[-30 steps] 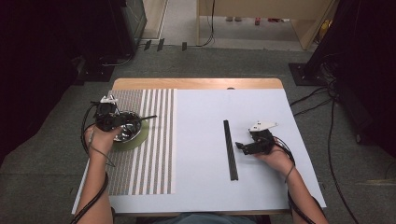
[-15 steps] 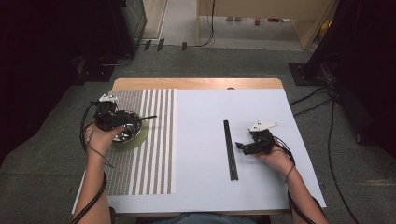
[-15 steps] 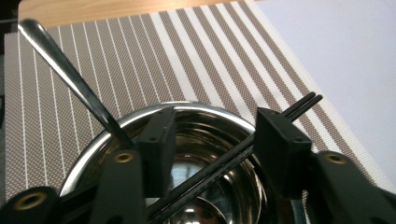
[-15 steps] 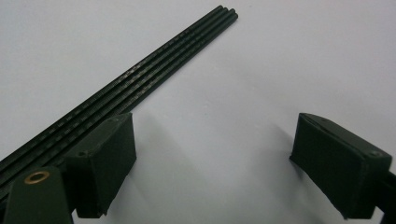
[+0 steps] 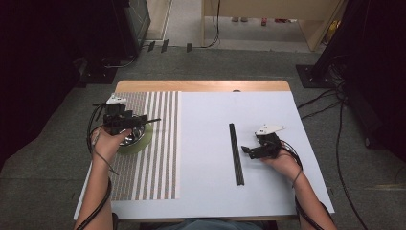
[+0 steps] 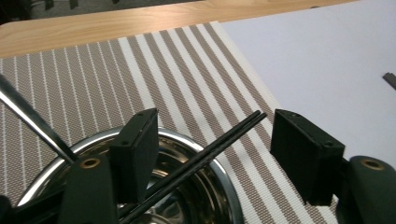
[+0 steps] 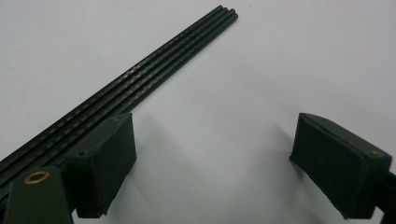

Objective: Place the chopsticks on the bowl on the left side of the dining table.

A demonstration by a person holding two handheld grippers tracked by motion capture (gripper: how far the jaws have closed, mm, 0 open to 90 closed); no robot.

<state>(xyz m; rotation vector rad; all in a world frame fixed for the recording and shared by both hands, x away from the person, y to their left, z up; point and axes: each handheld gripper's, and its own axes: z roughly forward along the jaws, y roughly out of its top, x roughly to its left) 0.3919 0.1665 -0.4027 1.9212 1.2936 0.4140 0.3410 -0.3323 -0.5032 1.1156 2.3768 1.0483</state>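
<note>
So the left gripper [image 5: 125, 122] is sitting over a shiny round steel bowl [image 5: 131, 139] that rests on a green disc [image 5: 143, 140], itself on the brown-and-white striped woven placemat [image 5: 158, 143] at the left end of the surface [image 5: 206, 115]. From the left gripper view its fingers [image 6: 137, 154] are spread wide, nothing pinched between them. A pair of thin black chopsticks [image 6: 210, 149] lies slanted across the bowl's rim [image 6: 219, 184], the tips poking out past the edge over the placemat stripes and pointing to the right. They pass between the two fingers, close to the left one; can't really tell if they touch it. There's also a thin shiny metal rod [image 6: 32, 123] coming in from the left side of that view toward the bowl.

Over on the right, the right gripper [image 5: 261, 148] rests low on the white sheet covering the surface, just beside a long flat bundle of black sticks [image 5: 235, 153] that runs near to far. Fingers [image 7: 105, 163] wide apart here too, gripping nothing; the bundle lies just outside the left finger, not between them.
</note>
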